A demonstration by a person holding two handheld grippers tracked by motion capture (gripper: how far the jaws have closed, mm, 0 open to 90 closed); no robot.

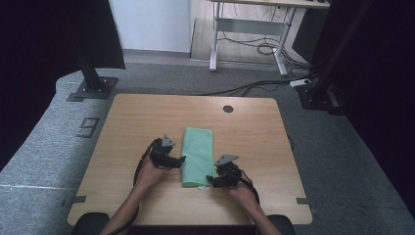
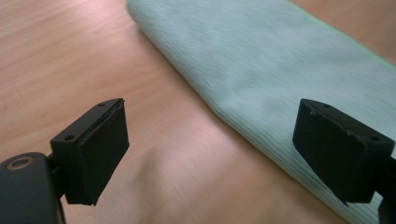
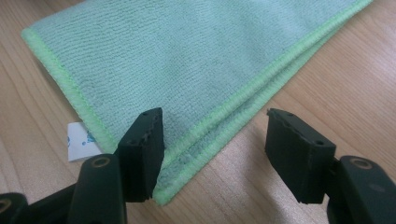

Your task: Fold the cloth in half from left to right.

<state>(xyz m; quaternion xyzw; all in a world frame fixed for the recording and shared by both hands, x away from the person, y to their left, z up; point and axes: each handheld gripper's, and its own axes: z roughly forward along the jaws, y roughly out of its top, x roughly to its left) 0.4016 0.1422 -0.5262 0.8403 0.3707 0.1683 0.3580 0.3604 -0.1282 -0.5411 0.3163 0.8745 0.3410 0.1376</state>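
A light green cloth (image 1: 197,155) lies folded into a long strip in the middle of the wooden table (image 1: 137,117). My left gripper (image 1: 178,160) is at the strip's left side. In the left gripper view it (image 2: 212,112) stands open just above the table, with the cloth's (image 2: 280,60) rounded fold running between the jaws. My right gripper (image 1: 211,181) is at the cloth's near right corner. The right gripper view has it (image 3: 215,119) open, astride the cloth's (image 3: 187,51) layered hemmed edge and not pressing it. A white label (image 3: 81,141) pokes out from under the corner.
A round cable hole (image 1: 228,108) is in the table's far side. Beyond the table stand a white-legged desk (image 1: 249,29) with cables (image 1: 259,88) on the grey floor, and black posts on base plates (image 1: 93,88) at both far corners.
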